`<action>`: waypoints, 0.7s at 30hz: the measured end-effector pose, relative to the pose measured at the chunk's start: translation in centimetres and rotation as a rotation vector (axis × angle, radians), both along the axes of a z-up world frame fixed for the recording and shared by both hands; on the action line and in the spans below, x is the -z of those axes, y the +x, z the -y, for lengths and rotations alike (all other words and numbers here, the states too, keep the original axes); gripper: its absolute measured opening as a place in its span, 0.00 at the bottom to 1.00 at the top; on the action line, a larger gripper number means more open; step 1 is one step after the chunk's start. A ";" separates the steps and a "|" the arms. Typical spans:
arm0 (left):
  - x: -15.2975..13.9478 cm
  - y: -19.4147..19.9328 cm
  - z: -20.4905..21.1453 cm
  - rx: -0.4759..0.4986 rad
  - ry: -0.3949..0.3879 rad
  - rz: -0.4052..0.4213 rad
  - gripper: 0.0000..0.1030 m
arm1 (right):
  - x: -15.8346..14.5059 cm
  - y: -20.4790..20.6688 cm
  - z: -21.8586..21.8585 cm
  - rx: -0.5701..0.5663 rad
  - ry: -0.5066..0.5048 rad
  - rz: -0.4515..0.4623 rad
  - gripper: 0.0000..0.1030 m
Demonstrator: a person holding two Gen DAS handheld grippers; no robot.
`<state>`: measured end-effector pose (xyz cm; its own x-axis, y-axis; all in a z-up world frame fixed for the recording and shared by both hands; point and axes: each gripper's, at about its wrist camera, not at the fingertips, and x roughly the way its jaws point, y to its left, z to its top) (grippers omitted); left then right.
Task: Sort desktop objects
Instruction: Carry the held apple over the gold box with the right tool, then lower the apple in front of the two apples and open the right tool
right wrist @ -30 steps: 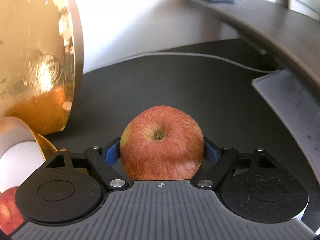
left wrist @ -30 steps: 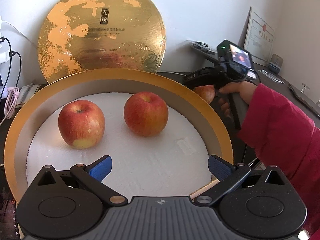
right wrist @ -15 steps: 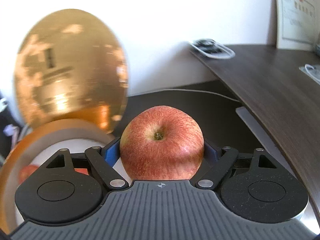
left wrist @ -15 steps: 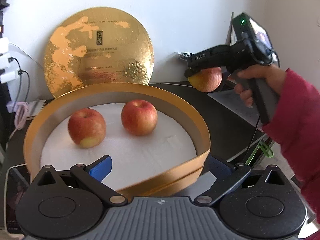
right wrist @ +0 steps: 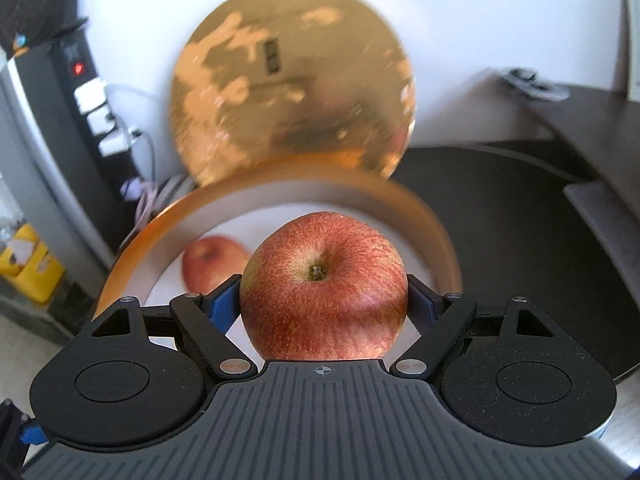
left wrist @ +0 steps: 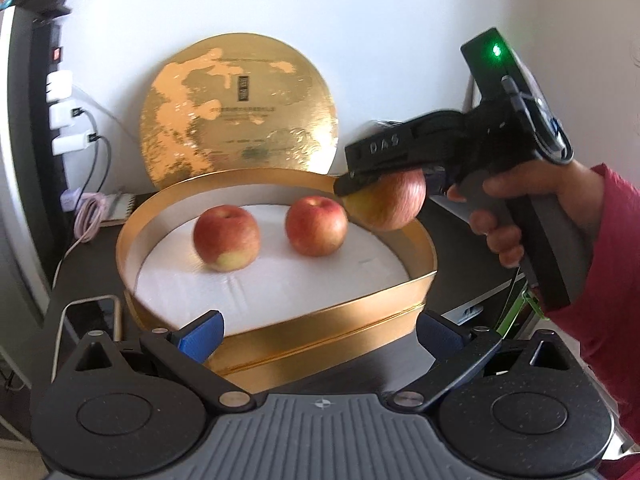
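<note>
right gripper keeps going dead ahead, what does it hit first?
Probably the white padded floor of the round gold box, or the red apple lying there; the right gripper carries another red apple. Depth unclear.

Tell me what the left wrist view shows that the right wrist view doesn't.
Left wrist only: the right gripper from outside with the hand on it, both boxed apples, a phone.

Right wrist only: the held apple clamped between blue pads, a yellow object.

Both: gold round box, gold lid against the wall.
</note>
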<state>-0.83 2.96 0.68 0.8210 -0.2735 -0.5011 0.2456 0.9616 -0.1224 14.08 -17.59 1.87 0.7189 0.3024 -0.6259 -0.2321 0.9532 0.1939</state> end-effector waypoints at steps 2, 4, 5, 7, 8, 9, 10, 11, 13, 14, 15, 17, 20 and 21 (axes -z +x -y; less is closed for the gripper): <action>0.2 -0.2 -0.7 -0.013 -0.007 -0.006 0.99 | 0.6 0.1 -1.1 -0.008 -0.009 -0.022 0.81; 0.3 -0.2 -1.2 -0.023 -0.013 -0.010 0.99 | 1.3 0.3 -2.1 -0.015 -0.020 -0.043 0.81; 0.4 -0.2 -1.5 -0.029 -0.016 -0.012 0.99 | 1.7 0.4 -2.6 -0.019 -0.025 -0.052 0.81; 0.5 -0.2 -2.1 -0.039 -0.023 -0.016 0.99 | 2.3 0.7 -3.6 -0.028 -0.031 -0.077 0.81; 0.6 -0.2 -2.4 -0.044 -0.026 -0.018 0.99 | 2.7 0.9 -4.0 -0.034 -0.033 -0.091 0.81; 0.7 -0.2 -2.7 -0.049 -0.029 -0.020 0.99 | 3.1 1.2 -4.4 -0.042 -0.035 -0.108 0.81; 0.8 -0.2 -2.9 -0.053 -0.033 -0.021 0.99 | 3.4 1.5 -4.9 -0.050 -0.039 -0.123 0.81; 0.8 -0.2 -3.1 -0.055 -0.037 -0.023 0.99 | 3.8 1.6 -5.3 -0.059 -0.046 -0.134 0.81; 1.0 -0.3 -3.4 -0.061 -0.045 -0.025 0.99 | 4.5 2.1 -6.3 -0.072 -0.073 -0.149 0.81; 1.1 -0.3 -3.5 -0.063 -0.049 -0.026 0.99 | 4.9 2.4 -6.8 -0.076 -0.089 -0.156 0.81; 1.2 -0.3 -3.7 -0.066 -0.053 -0.028 0.99 | 5.3 2.7 -7.3 -0.076 -0.106 -0.163 0.81; 1.4 -0.3 -4.0 -0.071 -0.060 -0.031 0.99 | 6.0 3.4 -8.2 -0.070 -0.144 -0.177 0.81; 1.6 0.0 -4.3 -0.077 -0.070 -0.037 0.99 | 6.7 4.0 -9.0 -0.069 -0.185 -0.194 0.81; 1.7 0.1 -4.5 -0.079 -0.074 -0.039 0.99 | 7.0 4.2 -9.3 -0.069 -0.196 -0.201 0.81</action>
